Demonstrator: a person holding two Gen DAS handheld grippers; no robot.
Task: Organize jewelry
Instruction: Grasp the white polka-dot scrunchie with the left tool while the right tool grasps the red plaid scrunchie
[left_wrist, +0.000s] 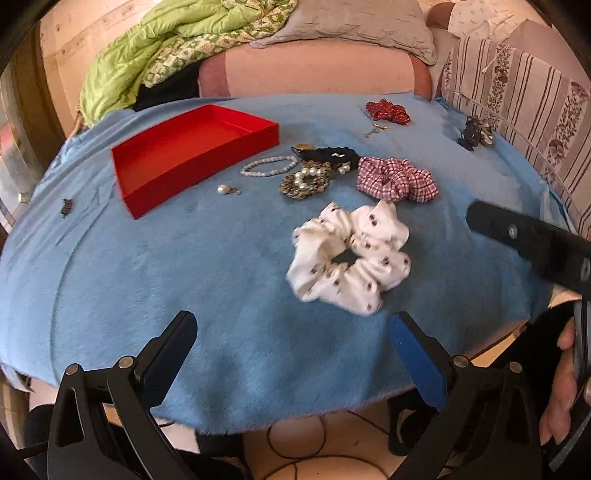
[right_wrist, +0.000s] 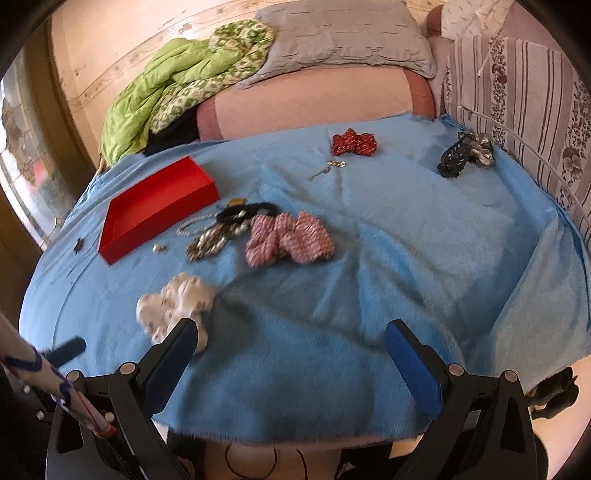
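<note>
An empty red box sits at the left of a blue cloth. Beside it lie a pearl bracelet, a leopard scrunchie with pearls, a black scrunchie, a pink checked scrunchie and a white dotted scrunchie. A pearl earring lies near the box. My left gripper is open and empty, just short of the white scrunchie. My right gripper is open and empty above the cloth's near edge.
A red scrunchie, a small metal piece and a dark and silver scrunchie lie at the far side. A small dark item lies far left. Pillows and a green quilt lie behind.
</note>
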